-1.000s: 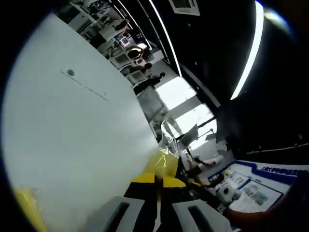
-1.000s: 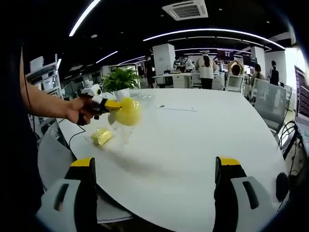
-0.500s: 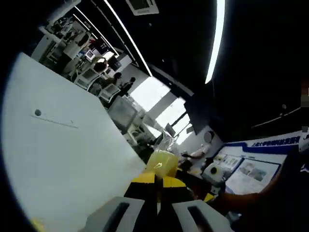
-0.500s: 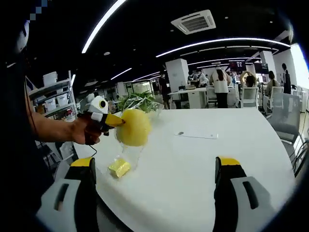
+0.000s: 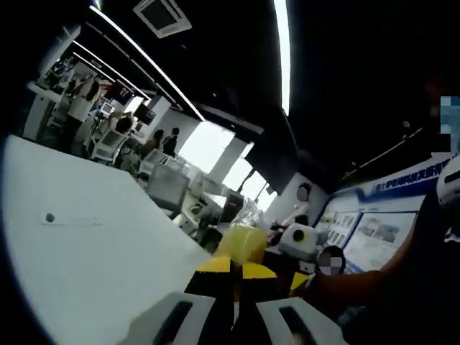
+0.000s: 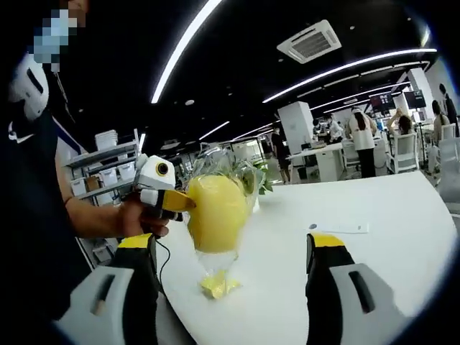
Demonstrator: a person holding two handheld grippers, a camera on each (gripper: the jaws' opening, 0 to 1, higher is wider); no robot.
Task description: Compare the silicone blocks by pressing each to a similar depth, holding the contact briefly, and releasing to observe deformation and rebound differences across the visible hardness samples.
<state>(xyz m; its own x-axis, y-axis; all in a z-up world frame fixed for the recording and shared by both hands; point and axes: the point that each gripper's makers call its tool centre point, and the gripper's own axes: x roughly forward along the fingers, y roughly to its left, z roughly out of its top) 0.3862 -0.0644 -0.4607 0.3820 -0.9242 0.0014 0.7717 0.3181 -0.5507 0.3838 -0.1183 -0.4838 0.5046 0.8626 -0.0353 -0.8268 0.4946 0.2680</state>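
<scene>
Yellow silicone, wrapped in a clear crinkled bag, hangs in mid-air at the centre left of the right gripper view: the bagged block (image 6: 214, 213) is pinched at its edge by the left gripper (image 6: 172, 201), held in the person's hand (image 6: 141, 218) at the left of the frame. In the left gripper view the same block (image 5: 243, 243) sits just above the yellow-tipped jaws at the bottom centre, which are pressed together with no gap between them, so the grip looks to be on the bag or a thin edge of the block rather than its body. The right gripper (image 6: 231, 253) stands wide apart with nothing between its jaws, its yellow tips rising from the bottom of that view on either side of the block. A second, smaller yellow sample (image 6: 215, 285) lies on the white table (image 6: 374, 266) below the hanging one, seemingly also in clear film.

The main risk, as a judgement, is the hold itself: a thin pinch on slippery film could let the block slide out or swing when the right gripper closes on it. A swinging block would also spoil any fair comparison of pressing depth, since the jaws might meet it off-centre. Film bunched between jaw and silicone could mask the rebound too.
</scene>
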